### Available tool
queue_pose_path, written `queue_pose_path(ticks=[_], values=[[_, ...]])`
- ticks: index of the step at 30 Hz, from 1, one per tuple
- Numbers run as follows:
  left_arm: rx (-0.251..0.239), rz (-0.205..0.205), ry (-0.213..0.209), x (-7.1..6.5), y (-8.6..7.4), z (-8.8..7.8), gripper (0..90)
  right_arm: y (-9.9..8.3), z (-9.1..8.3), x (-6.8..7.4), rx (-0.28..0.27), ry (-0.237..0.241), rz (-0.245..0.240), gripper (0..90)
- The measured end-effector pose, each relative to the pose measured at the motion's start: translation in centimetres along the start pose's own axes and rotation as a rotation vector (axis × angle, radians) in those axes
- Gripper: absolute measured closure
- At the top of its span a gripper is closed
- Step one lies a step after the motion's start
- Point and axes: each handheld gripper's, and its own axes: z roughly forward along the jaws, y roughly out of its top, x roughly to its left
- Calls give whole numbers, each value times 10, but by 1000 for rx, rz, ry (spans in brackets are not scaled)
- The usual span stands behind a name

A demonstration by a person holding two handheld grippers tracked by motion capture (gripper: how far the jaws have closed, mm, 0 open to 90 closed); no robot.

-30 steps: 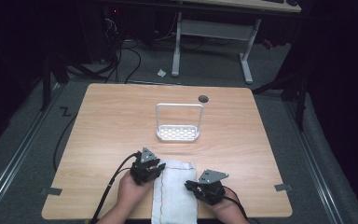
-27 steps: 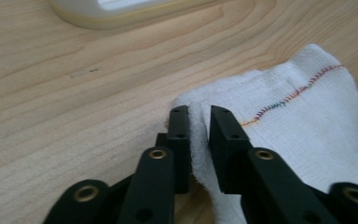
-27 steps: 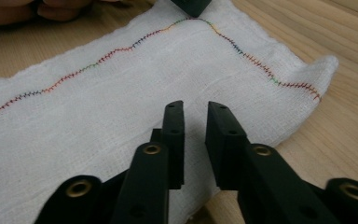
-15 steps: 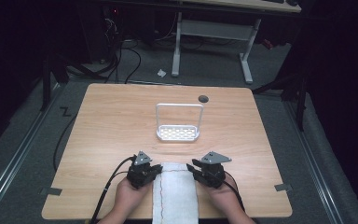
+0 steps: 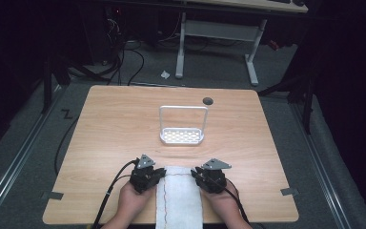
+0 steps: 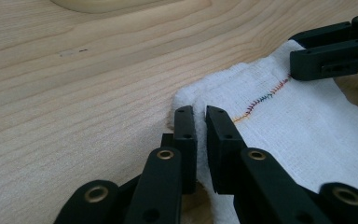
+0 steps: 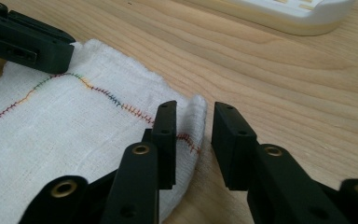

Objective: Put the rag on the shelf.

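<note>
Cloth: white towel (image 5: pixel 180 198) lies flat at the table's (image 5: pixel 114 133) near edge, long axis running away from me
Left gripper (image 6: pixel 200 122): I have it pinched shut on the far left corner
Right gripper (image 7: pixel 193 122): jaws just closing, still parted; far right corner stands between them, ungripped
Key relation: right corner sits inside my right jaws

White cloth (image 5: pixel 178 200) with a rainbow-stitched hem (image 7: pixel 121 105) — black grippers, pale wood-grain table (image 5: pixel 119 129), white perforated rack (image 5: pixel 182 136).
</note>
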Motion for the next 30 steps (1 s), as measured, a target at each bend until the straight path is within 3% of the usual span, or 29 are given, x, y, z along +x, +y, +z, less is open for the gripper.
queue_pose_path(ticks=[4,7,8,10,11,15,16,17,22,24,27,28,30], values=[[-30,4,13,-1,0,-3,830,2,1,2,9,11,-17,856],[-80,-57,-2,-1,2,-8,838,5,-2,3,-10,27,1,860],[-80,-57,-2,-1,2,-8,839,5,-2,3,-10,27,1,860],[-122,-40,24,-5,2,-11,839,6,-5,4,-47,4,-9,860],[-164,-10,46,-10,1,-12,839,8,-9,8,-78,-12,-19,858],[-185,-7,68,-16,3,-14,839,12,-14,12,-119,-19,-31,858],[-194,-12,70,-17,5,-15,840,16,-19,14,-151,-25,-46,858],[-221,-17,76,-20,9,-20,840,19,-22,15,-164,-27,-48,857],[-262,-2,99,-28,20,-33,839,32,-38,15,-245,-23,-57,857],[-305,17,108,-35,28,-41,840,37,-42,17,-271,-34,-70,857],[-330,41,122,-40,35,-45,840,41,-47,17,-299,-46,-78,857],[-341,56,138,-43,40,-46,840,47,-54,16,-337,-54,-76,856],[-351,57,139,-43,47,-48,840,53,-59,14,-354,-52,-71,856]])
